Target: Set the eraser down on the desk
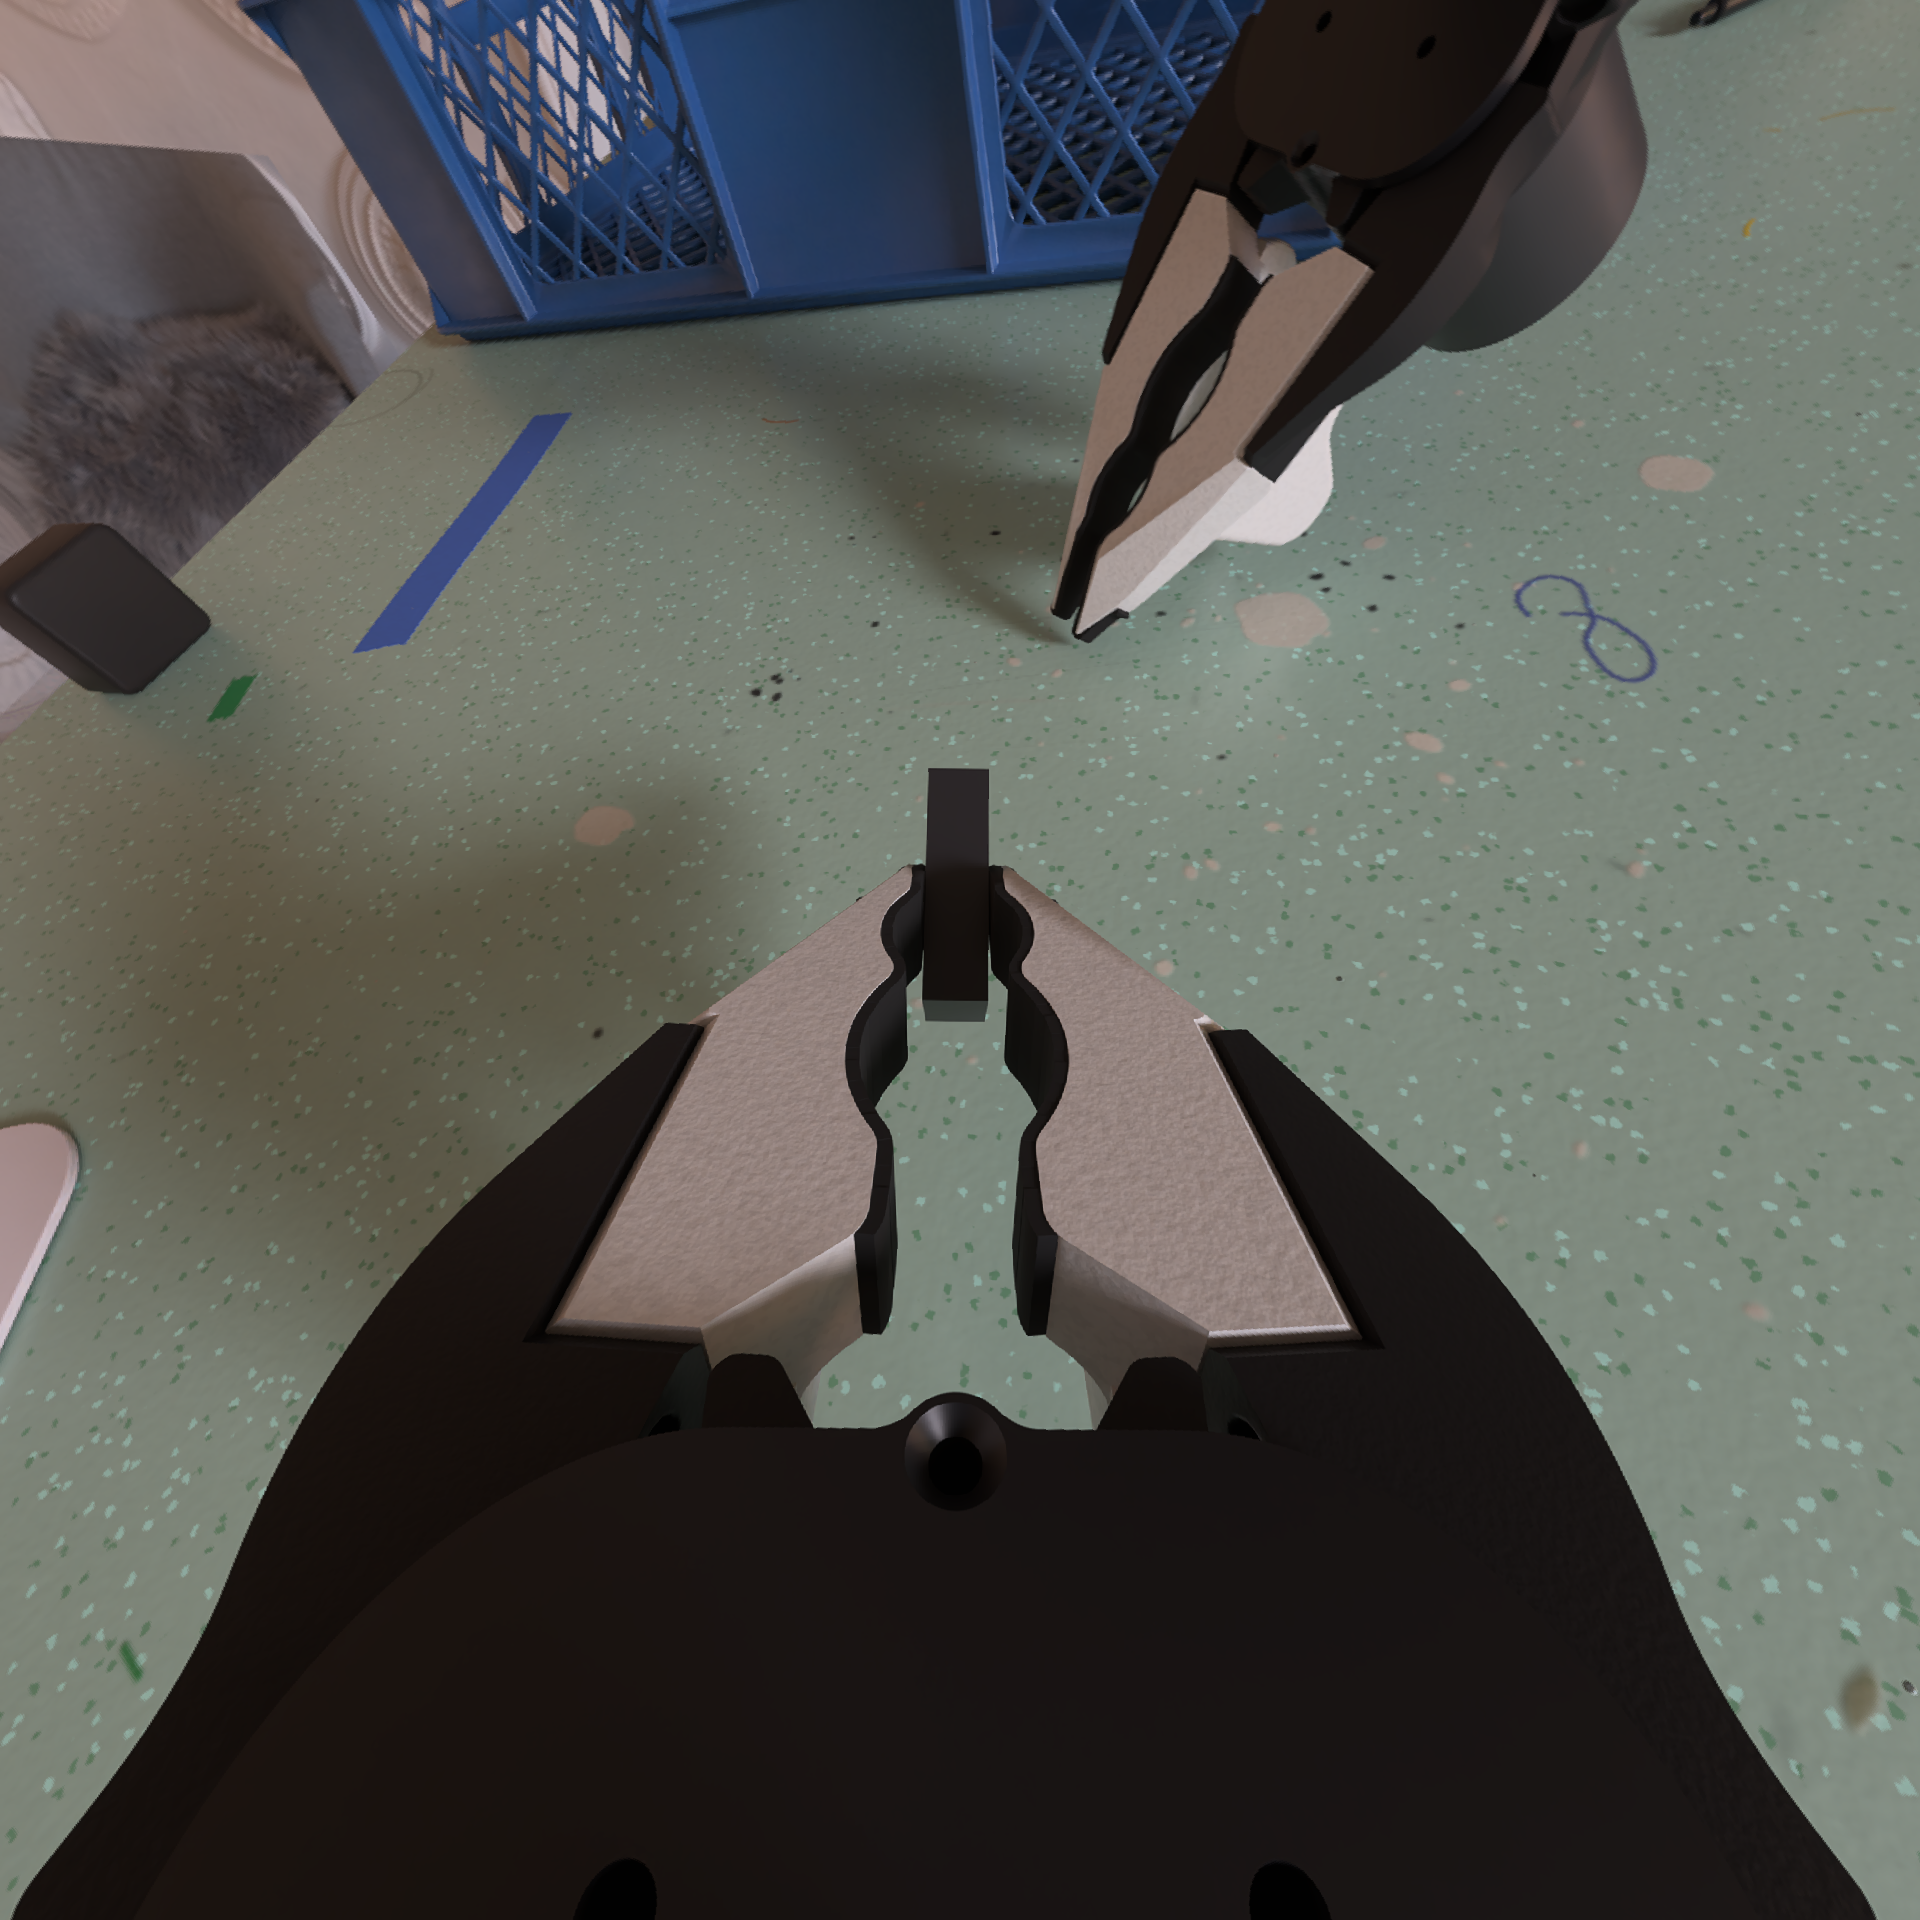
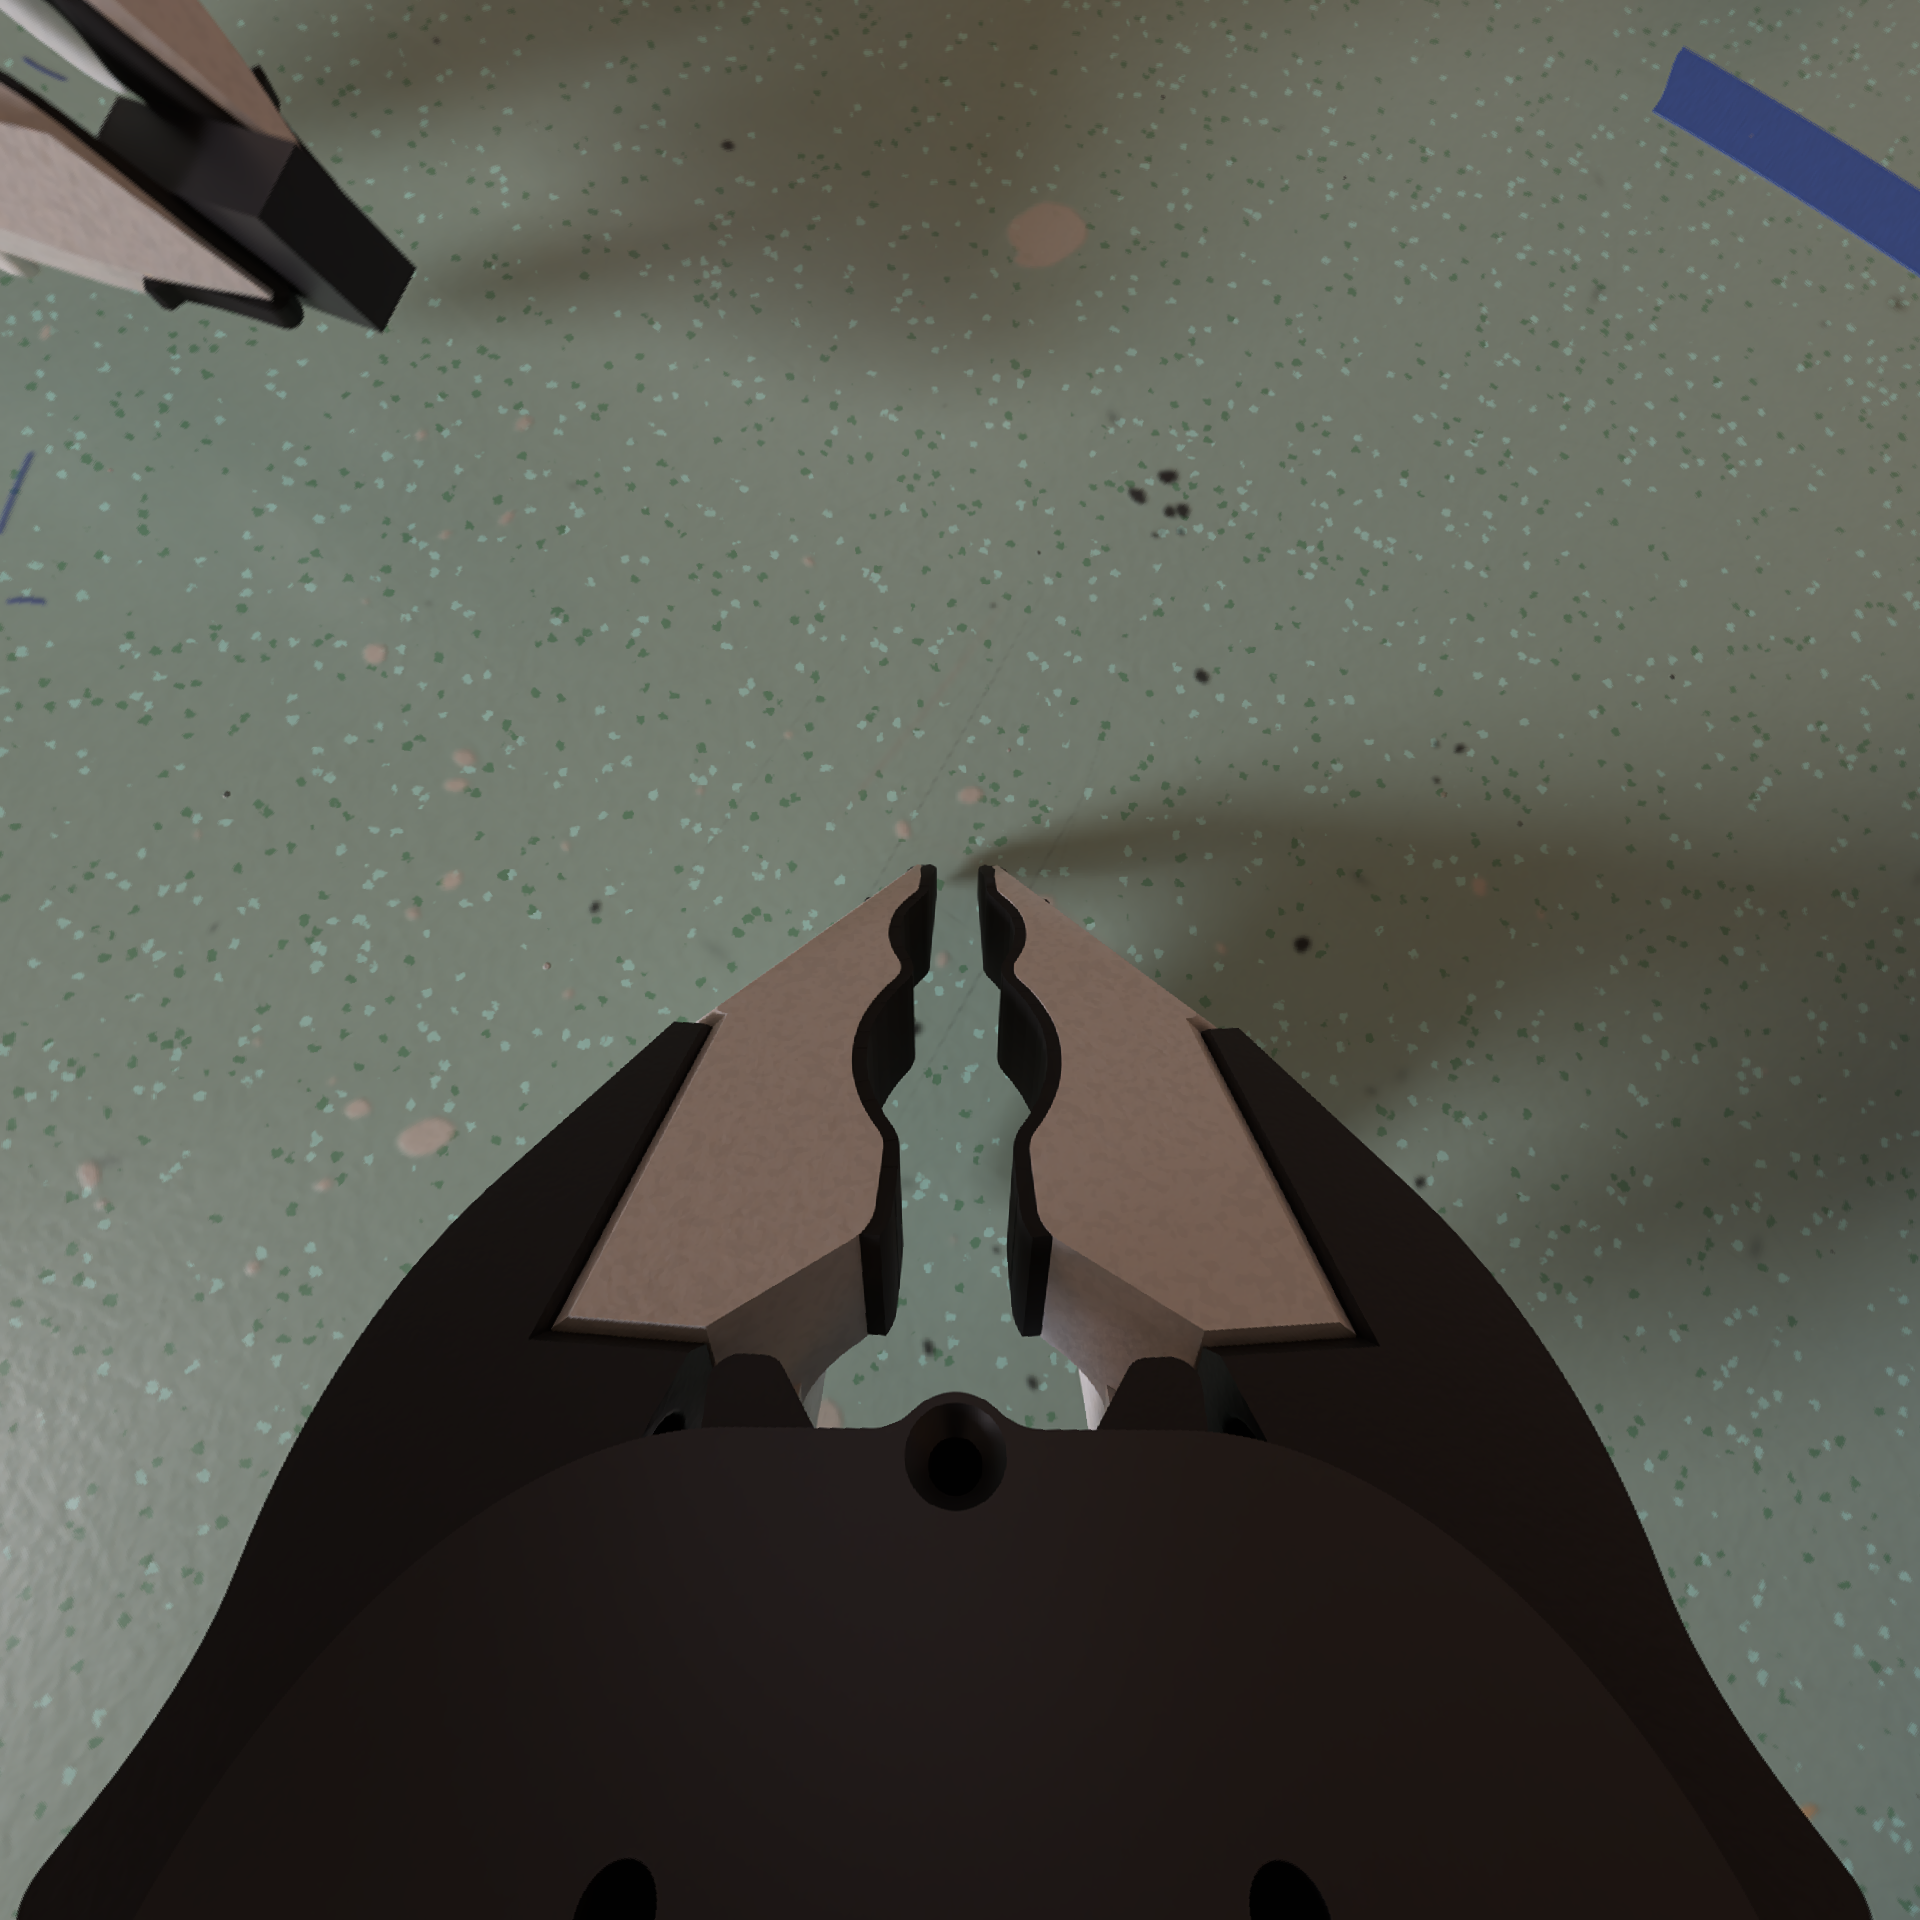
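Note:
My left gripper [image 1: 956,878] is shut on a thin black eraser [image 1: 956,821], which sticks out past the fingertips and is held above the speckled green desk [image 1: 623,987]. In the right wrist view the same eraser [image 2: 332,249] shows at the top left, clamped in the left gripper [image 2: 265,234]. My right gripper [image 2: 957,878] is nearly shut with a narrow gap and holds nothing; its tips are close to the desk [image 2: 935,520]. It also shows in the left wrist view [image 1: 1086,618] at the upper right, pointing down at the desk.
A blue lattice crate [image 1: 790,156] stands at the far edge. A blue tape strip [image 1: 462,535] lies on the desk, also in the right wrist view [image 2: 1797,156]. A small dark block [image 1: 99,608] sits at the left edge beside grey fur [image 1: 156,416]. A blue scribble [image 1: 1590,629] marks the right.

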{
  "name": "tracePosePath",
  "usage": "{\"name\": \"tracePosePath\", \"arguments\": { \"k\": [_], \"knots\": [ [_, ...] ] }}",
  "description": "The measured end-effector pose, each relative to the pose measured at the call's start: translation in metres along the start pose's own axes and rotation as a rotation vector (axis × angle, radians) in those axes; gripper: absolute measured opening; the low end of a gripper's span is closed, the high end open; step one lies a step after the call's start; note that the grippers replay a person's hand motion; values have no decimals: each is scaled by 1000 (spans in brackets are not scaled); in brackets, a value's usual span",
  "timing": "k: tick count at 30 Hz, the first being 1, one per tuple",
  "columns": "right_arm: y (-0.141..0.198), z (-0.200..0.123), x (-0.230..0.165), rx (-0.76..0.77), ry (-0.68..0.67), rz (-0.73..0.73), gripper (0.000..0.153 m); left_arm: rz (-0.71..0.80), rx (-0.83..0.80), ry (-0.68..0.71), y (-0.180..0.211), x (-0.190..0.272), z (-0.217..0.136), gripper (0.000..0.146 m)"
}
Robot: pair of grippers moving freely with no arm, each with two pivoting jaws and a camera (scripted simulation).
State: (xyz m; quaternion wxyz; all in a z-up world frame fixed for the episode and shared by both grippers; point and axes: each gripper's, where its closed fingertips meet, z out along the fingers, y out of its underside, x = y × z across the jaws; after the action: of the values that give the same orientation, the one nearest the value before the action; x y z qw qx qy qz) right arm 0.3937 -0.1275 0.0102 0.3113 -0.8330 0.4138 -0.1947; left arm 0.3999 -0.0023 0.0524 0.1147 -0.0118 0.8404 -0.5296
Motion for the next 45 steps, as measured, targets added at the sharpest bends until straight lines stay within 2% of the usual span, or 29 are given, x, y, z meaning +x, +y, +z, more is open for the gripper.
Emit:
{"name": "tracePosePath", "arguments": {
  "k": [5,13,20,25,32,39,42,45],
  "knots": [
    [-2,3,-3,30,-16,4,1,32,-9,-1,1,6,2,11],
    [-21,-3,-15,167,-11,-80,1,76,-35,-25,5,9,6,11],
    [-11,3,-23,85,-30,-141,1,58,-56,-39,8,6,8,11],
    [-12,4,-24,93,-28,-151,1,32,-82,-32,11,6,9,11],
    [-20,7,-13,166,72,-212,1,-29,-127,15,11,29,13,11],
    [-24,12,-12,184,46,-257,1,-6,-171,-43,17,35,13,11],
    [-37,10,-6,261,94,-298,1,-24,-186,-69,19,36,12,11],
    [-55,2,3,397,214,-361,1,-50,-189,-88,19,37,10,11]
  ]
}}
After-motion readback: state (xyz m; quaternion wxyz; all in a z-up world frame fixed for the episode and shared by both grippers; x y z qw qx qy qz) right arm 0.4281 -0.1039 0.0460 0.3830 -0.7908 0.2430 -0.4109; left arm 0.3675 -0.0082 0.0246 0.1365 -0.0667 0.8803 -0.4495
